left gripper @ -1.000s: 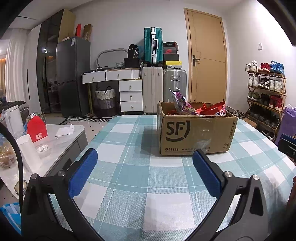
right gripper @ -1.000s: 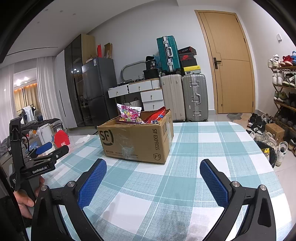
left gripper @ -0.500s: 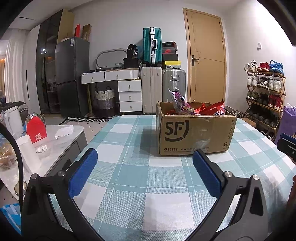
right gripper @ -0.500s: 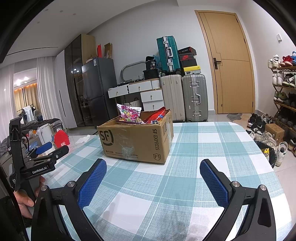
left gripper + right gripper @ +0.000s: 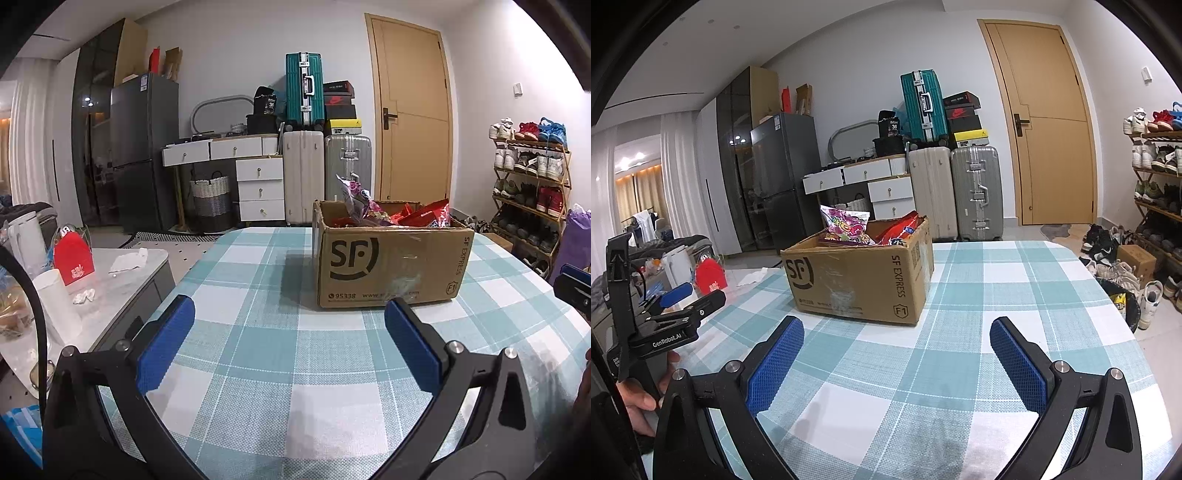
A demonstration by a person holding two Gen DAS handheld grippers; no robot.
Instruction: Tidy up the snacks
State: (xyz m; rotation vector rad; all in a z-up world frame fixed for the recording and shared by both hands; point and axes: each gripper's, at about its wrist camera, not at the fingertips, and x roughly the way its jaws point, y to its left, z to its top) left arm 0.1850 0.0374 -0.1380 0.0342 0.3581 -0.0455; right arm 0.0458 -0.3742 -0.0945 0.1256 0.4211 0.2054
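Note:
A brown SF Express cardboard box [image 5: 388, 264] stands on the checked table, also in the right wrist view [image 5: 857, 275]. It holds snack packets: a purple bag [image 5: 846, 225] sticks up and red packets [image 5: 424, 216] lie beside it. My left gripper [image 5: 288, 336] is open and empty, hovering over the table short of the box. My right gripper [image 5: 897, 354] is open and empty, also short of the box. The left gripper shows at the left of the right wrist view [image 5: 676, 302].
The teal-and-white checked tablecloth [image 5: 258, 332] covers the table. A low white side table [image 5: 110, 280] with a red carton and cups stands at the left. Suitcases [image 5: 325, 177], a drawer unit, a fridge and a shoe rack [image 5: 532, 192] line the walls.

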